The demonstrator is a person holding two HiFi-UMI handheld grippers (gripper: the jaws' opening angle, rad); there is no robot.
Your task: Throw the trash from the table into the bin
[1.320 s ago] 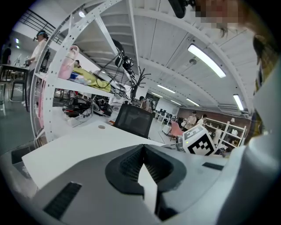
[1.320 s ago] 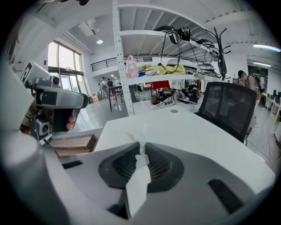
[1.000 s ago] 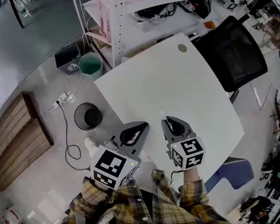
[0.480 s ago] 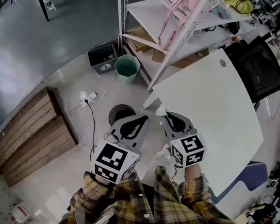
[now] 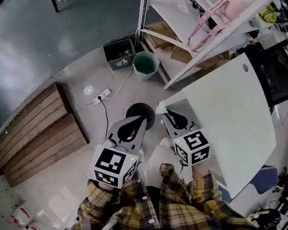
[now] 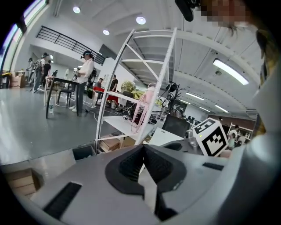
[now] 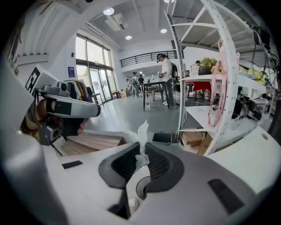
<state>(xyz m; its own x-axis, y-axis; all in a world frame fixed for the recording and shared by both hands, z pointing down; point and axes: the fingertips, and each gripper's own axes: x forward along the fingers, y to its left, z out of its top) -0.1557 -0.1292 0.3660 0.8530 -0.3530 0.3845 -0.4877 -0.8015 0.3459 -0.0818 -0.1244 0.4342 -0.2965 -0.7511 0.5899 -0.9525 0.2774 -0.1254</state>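
My right tool [image 7: 141, 154] nips a crumpled white paper tissue [image 7: 139, 131] by its bunched base — light, soft, limp, best held there. My left tool [image 6: 143, 147] is closed on nothing. Just ahead, low on the floor — the round black bin [image 5: 140, 113], beside the white bench [image 5: 229, 114].

Both grippers reach out over the grey floor, off the corner of the white table [image 5: 224, 110]. The right gripper [image 5: 165, 114] pinches a scrap of white tissue [image 5: 160, 107] at its tips, just beside the round black bin [image 5: 137, 109]. The left gripper [image 5: 144, 121], jaws together, overlaps the bin's near rim. A green bucket [image 5: 146, 65] stands farther off.
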